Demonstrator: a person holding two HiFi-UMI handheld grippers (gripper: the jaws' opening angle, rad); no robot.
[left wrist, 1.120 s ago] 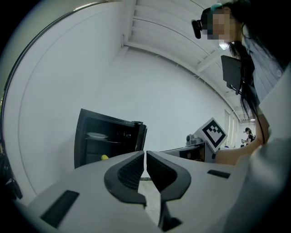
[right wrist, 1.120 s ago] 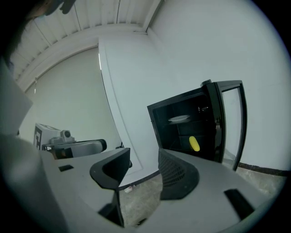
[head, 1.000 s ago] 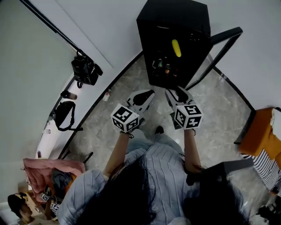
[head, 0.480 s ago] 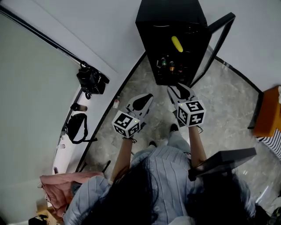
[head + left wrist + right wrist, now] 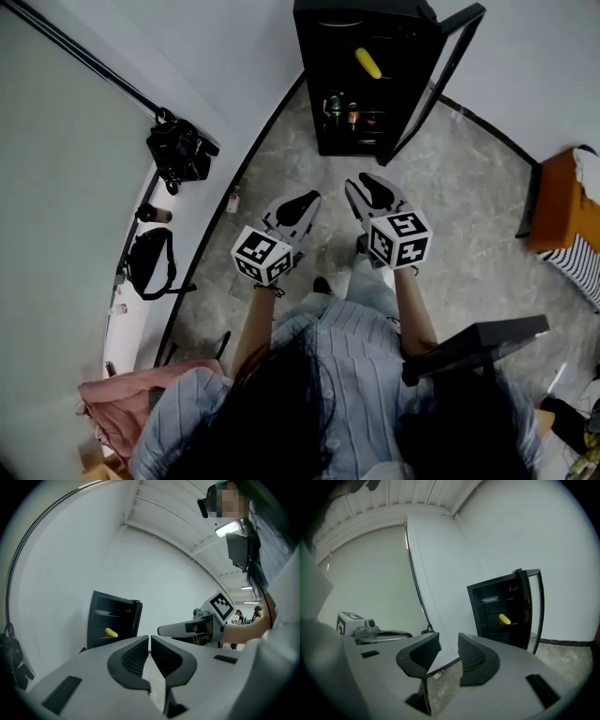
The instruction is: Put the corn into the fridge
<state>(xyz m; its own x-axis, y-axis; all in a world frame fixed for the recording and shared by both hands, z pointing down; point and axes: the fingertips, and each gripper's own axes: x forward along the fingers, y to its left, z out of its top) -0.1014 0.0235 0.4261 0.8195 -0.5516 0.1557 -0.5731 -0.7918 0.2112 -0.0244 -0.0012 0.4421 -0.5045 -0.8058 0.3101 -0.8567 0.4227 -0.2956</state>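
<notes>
Before the open fridge (image 5: pixel 310 75) we hold both grippers out, nearly level; left gripper (image 5: pixel 298 202) jaws together, empty; right gripper (image 5: pixel 364 187) jaws half apart, have just been closing, nothing between; corn (image 5: pixel 367 63) lies on a shelf inside.

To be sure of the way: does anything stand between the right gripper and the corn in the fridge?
Nothing visible does. The corn lies inside the fridge, whose door stands open at the right. Only floor lies between it and the right gripper, whose jaws have just been closing with nothing between them.
</notes>
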